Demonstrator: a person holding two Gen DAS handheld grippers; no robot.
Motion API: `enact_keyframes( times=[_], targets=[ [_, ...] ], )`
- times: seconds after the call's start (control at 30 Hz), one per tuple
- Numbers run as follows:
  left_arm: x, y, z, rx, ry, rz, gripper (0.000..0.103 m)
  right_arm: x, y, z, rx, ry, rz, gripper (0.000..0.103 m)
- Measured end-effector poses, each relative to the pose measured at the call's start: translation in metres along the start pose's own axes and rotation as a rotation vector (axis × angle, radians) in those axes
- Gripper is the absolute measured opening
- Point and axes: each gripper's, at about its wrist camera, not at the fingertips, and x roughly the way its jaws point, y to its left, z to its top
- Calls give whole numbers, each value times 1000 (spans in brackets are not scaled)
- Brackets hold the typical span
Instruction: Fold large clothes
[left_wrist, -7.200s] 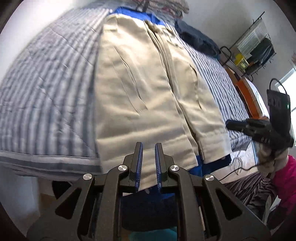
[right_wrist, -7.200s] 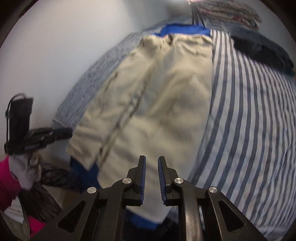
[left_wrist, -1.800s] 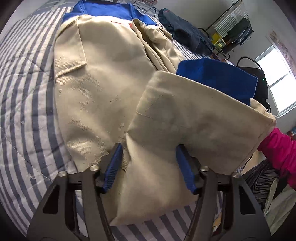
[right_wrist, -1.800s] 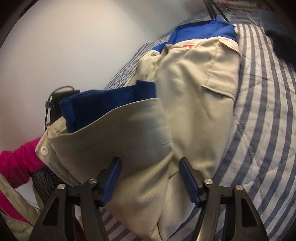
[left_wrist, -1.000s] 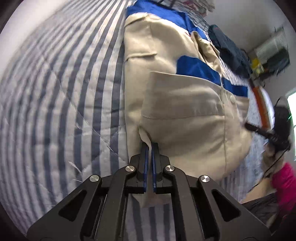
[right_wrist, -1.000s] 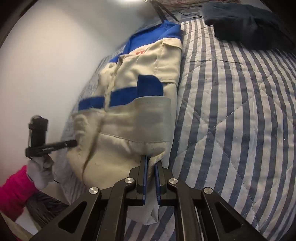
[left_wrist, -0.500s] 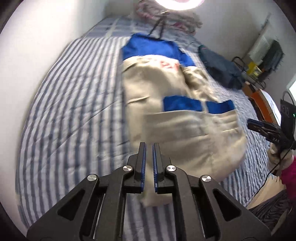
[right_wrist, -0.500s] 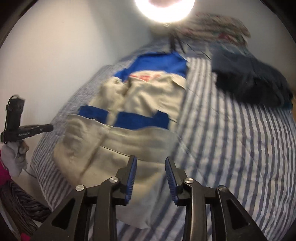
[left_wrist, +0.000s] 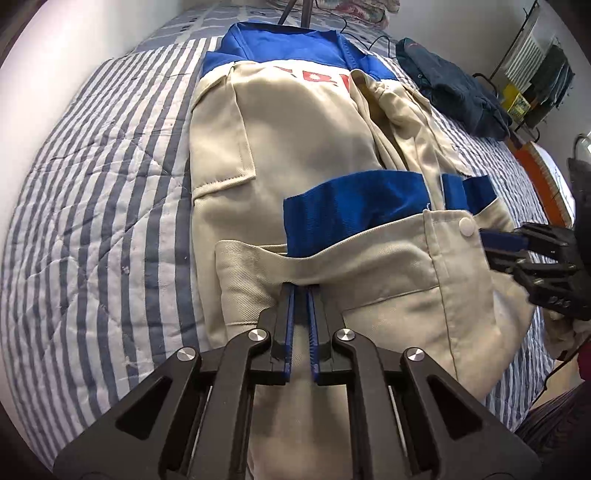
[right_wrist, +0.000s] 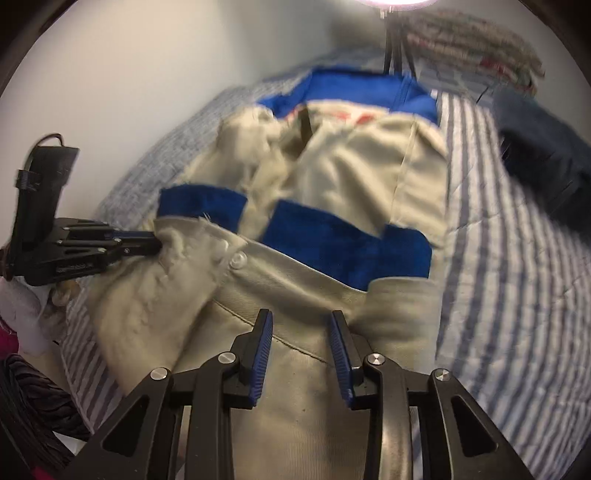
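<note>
A beige work garment with blue trim (left_wrist: 295, 155) lies on the striped bed, its lower part folded up over the rest so a blue hem band (left_wrist: 354, 218) shows across the middle. It also fills the right wrist view (right_wrist: 332, 192). My left gripper (left_wrist: 300, 291) is nearly shut, a narrow gap between its blue pads, its tips at the folded beige edge with no cloth seen between them. My right gripper (right_wrist: 301, 321) is open above the folded beige layer. It shows at the right in the left wrist view (left_wrist: 517, 247).
The blue-and-white striped quilt (left_wrist: 92, 184) covers the bed. A dark navy garment (left_wrist: 454, 85) lies at the far right. A patterned pile (right_wrist: 472, 37) and a tripod stand (right_wrist: 395, 40) are at the bed's head. A white wall runs along the left side.
Both grippers let go of the folded garment, lifted away and have come back down close to it. The right gripper has opened wider. The garment stays folded on the bed.
</note>
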Motion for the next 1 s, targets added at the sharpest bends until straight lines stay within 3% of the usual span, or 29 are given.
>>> enact_keyframes(
  times=[0.17, 0.27, 0.37, 0.47, 0.57, 0.6, 0.67, 0.73, 0.87, 1.0],
  targets=[
    [-11, 4, 11, -1, 16, -13, 8, -8, 2, 8, 18, 21, 16, 31],
    [-30, 9, 26, -5, -24, -21, 8, -33, -4, 18, 56, -41, 54, 31],
    [-44, 19, 49, -26, -64, -23, 8, -55, -9, 34, 62, -107, 38, 37],
    [-52, 26, 75, -38, -96, -19, 9, -77, -19, 55, 69, -182, 12, 50],
    [-55, 30, 107, -18, -128, -5, 10, -89, -32, 82, 53, -223, -23, 51],
    [-54, 33, 116, -16, -136, 0, 10, -89, -37, 90, 53, -230, -32, 51],
    [-50, 37, 139, -24, -154, -3, 24, -87, -48, 107, 51, -241, -53, 51],
    [-45, 43, 164, -41, -183, -15, 30, -86, -63, 126, 72, -250, -50, 51],
    [-28, 55, 207, -48, -214, 3, 30, -69, -100, 167, 138, -269, -14, 51],
    [2, 76, 248, -95, -203, -14, 33, -35, -128, 208, 145, -254, -17, 63]
  ],
)
